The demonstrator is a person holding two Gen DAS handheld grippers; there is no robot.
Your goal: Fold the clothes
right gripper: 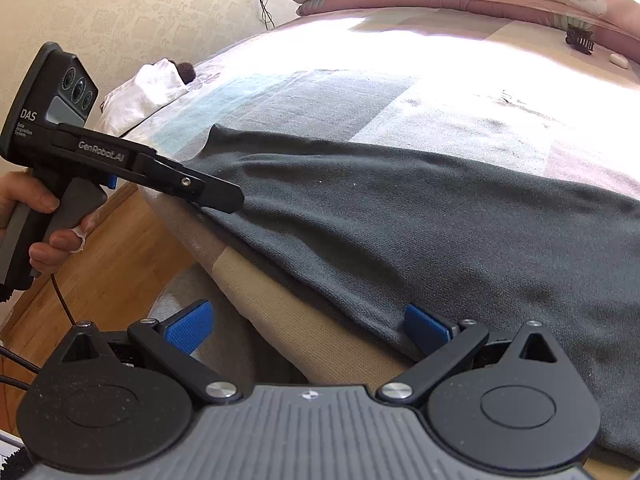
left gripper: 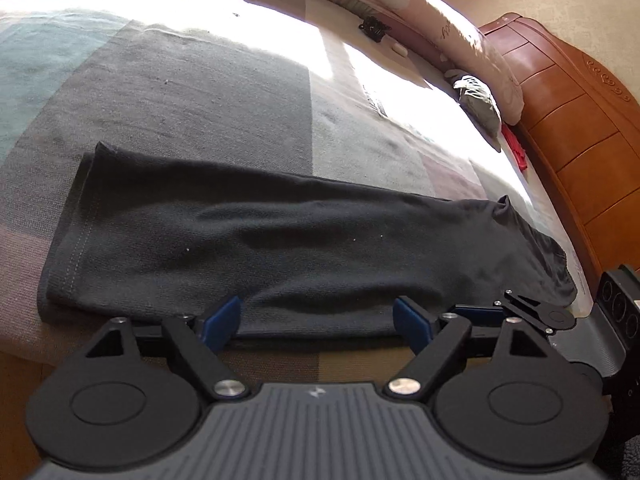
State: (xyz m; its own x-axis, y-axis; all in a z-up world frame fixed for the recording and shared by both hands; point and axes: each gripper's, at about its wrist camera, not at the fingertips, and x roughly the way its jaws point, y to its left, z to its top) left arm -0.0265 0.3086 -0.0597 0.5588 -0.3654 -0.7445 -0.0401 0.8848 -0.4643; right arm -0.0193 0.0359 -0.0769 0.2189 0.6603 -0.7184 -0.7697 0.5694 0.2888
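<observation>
Sunny bed [left gripper: 248,80] holds your dark cloth [left gripper: 256,240] ahead of both spread-wide grippers, left gripper [left gripper: 316,320] and right gripper [right gripper: 308,328]; only the right view shows floor [right gripper: 104,256].

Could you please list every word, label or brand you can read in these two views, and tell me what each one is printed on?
"DAS": white letters on the grey camera housing of the left tool.
"GenRobot.AI": on that tool's black arm.
Three small lines under "DAS": too small to read with certainty.
A small emblem on each tool's ribbed base: a mark, no letters.
Script on the pink quilt: illegible.
</observation>
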